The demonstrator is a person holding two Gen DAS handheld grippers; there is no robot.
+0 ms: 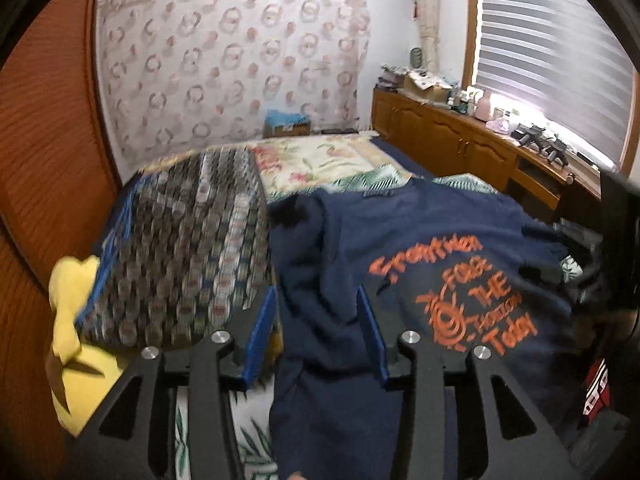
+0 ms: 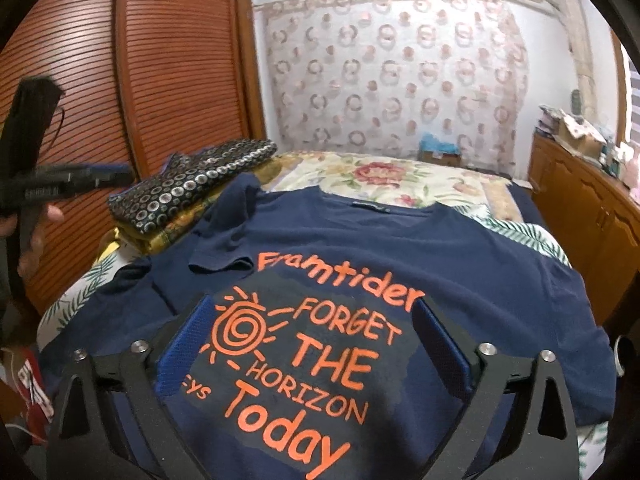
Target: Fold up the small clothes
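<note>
A navy T-shirt (image 2: pixel 360 232) with orange lettering lies face up on the bed, its left sleeve (image 2: pixel 224 240) folded inward. My right gripper (image 2: pixel 314 300) hovers over the print with its blue fingers (image 2: pixel 180 352) spread wide and nothing pressed between them. My left gripper (image 1: pixel 316 294) is over the shirt (image 1: pixel 420 232) near its left side. Its jaws stand partly apart, and navy cloth shows in the gap without being pinched. The right wrist view shows a hand (image 2: pixel 36 236) holding that tool at the far left.
A folded dark patterned cloth (image 1: pixel 188 248) sits on a yellow garment (image 1: pixel 72 288) at the bed's left side. The floral bedspread (image 2: pixel 380 176) stretches beyond the shirt. A louvred wooden door (image 2: pixel 80 80) stands left, a cluttered low cabinet (image 1: pixel 460 140) right.
</note>
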